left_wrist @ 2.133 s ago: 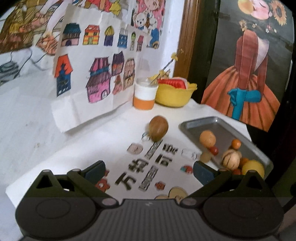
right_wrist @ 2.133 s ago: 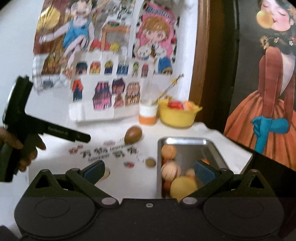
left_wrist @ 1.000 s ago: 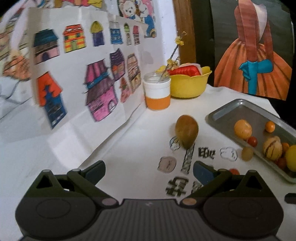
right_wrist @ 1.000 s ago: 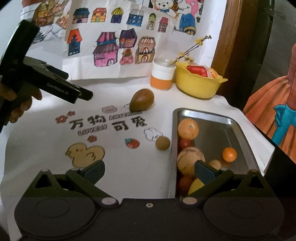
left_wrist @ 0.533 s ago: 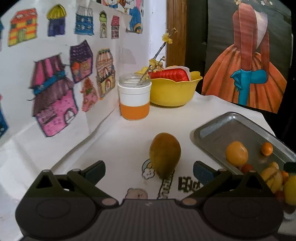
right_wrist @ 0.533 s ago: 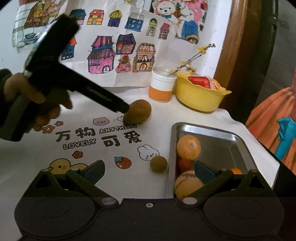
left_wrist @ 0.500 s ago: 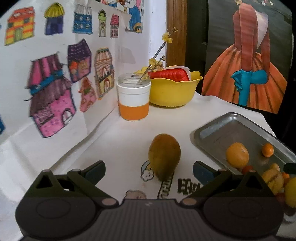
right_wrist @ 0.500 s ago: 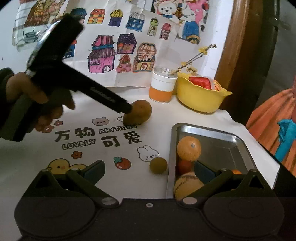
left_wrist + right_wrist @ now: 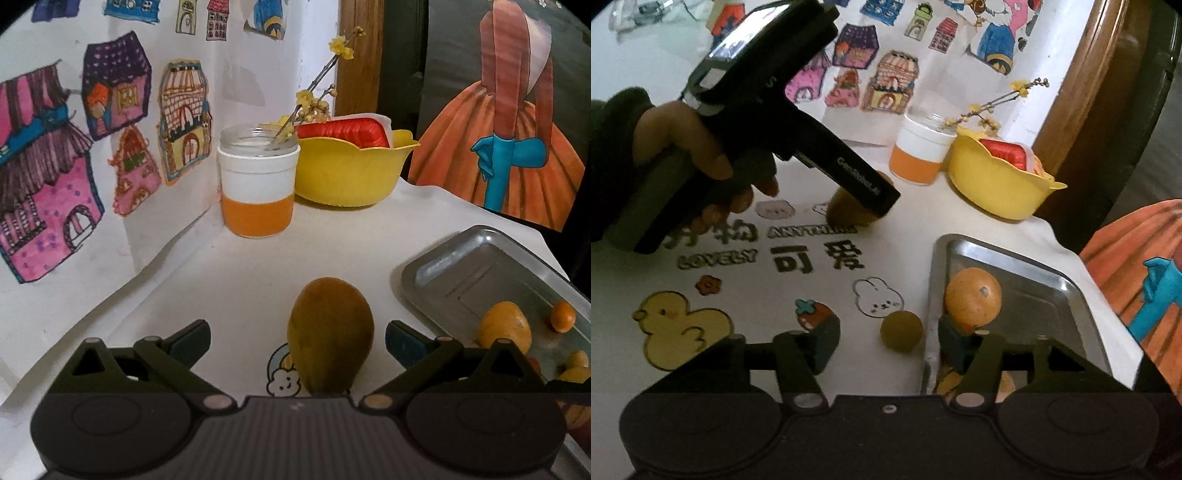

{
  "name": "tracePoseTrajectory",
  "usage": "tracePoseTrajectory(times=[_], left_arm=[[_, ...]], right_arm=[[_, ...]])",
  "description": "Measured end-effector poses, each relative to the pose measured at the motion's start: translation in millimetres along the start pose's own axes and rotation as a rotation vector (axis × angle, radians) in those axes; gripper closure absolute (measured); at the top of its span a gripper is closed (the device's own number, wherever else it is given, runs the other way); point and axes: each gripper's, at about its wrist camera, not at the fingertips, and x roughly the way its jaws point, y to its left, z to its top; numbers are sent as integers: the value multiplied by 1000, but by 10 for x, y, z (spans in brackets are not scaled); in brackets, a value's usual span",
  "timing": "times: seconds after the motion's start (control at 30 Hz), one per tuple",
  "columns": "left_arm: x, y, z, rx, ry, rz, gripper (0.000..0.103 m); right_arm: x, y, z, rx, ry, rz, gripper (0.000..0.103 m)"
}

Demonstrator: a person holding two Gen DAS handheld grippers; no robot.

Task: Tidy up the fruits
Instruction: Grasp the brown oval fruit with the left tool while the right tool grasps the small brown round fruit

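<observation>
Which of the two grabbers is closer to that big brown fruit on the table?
Left. The left gripper has its open fingers on either side of the big brown fruit; the right gripper sits back by the metal tray, around a small round fruit.

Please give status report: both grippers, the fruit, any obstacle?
Left gripper open, straddling the brown oval fruit on the table. Right gripper open around the small round brown fruit, beside the metal tray. No obstacle seen.

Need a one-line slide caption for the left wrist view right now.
Left gripper, jaws open, straddles the brown oval fruit on the white cloth, metal tray of fruit to its right.
</observation>
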Motion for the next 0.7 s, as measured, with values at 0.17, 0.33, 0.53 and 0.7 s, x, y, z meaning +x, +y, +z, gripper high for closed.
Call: tracePoseTrajectory(times=[0.17, 0.33, 0.53, 0.7], left_arm=[[73, -2, -2, -12, -2, -17, 5], [128, -4, 7, -24, 13, -40, 17], [188, -10, 30, -37, 30, -58, 29], [214, -24, 27, -47, 45, -80, 43]], right_arm=[[63, -18, -13, 15, 10, 1, 55], [85, -17, -2, 14, 12, -8, 62], [122, -35, -5, 19, 19, -6, 66], [145, -49, 0, 24, 18, 6, 67]])
